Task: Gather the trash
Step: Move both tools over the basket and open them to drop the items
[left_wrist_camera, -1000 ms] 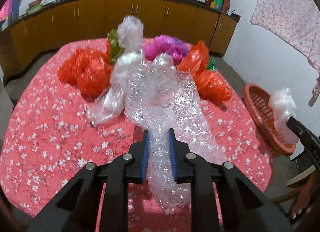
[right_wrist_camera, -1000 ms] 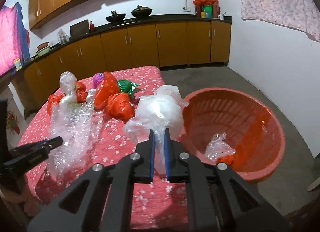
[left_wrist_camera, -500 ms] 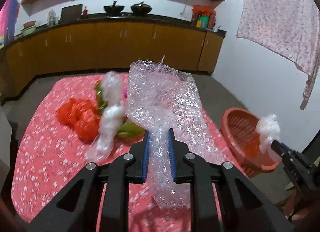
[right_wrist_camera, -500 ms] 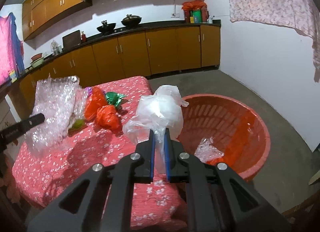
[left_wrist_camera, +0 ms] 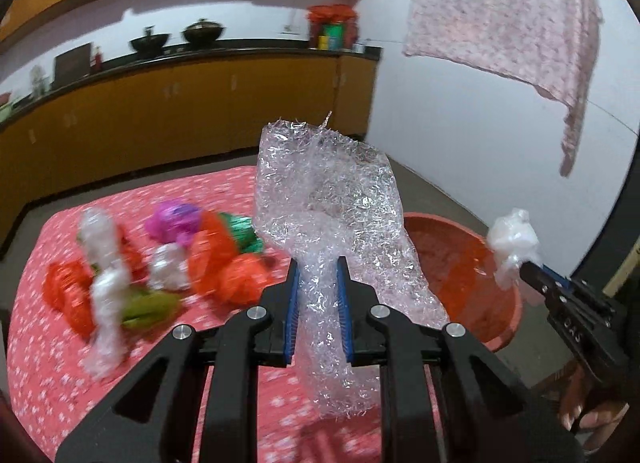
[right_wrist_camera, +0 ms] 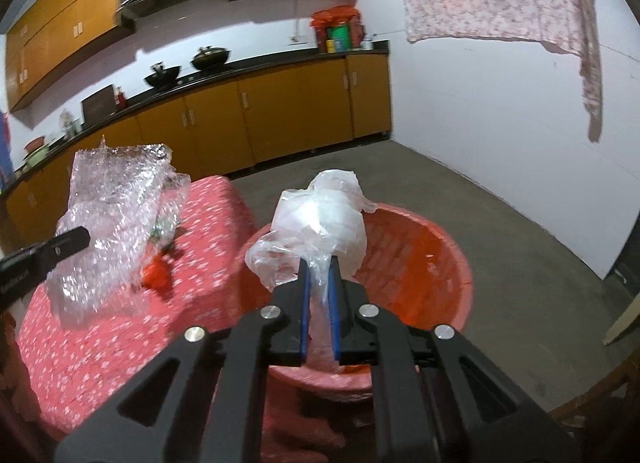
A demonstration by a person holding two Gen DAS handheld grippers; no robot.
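Left gripper [left_wrist_camera: 318, 299] clamped on bubble wrap sheet [left_wrist_camera: 332, 199], now lifted clear of red floral tablecloth [left_wrist_camera: 52, 347] and swung toward red basket [left_wrist_camera: 460, 259]. Right gripper [right_wrist_camera: 319, 295] pinching clear plastic bag [right_wrist_camera: 320, 223], moved from table edge to over basket [right_wrist_camera: 416, 251]. Both pieces airborne, release looks next. Orange, purple, green bags [left_wrist_camera: 224, 263] remain on table, blurred.

Basket [right_wrist_camera: 420, 263] sits right of the table [right_wrist_camera: 120, 343].

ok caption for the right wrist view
Right hand-held gripper holds a white plastic bag above the red basket.
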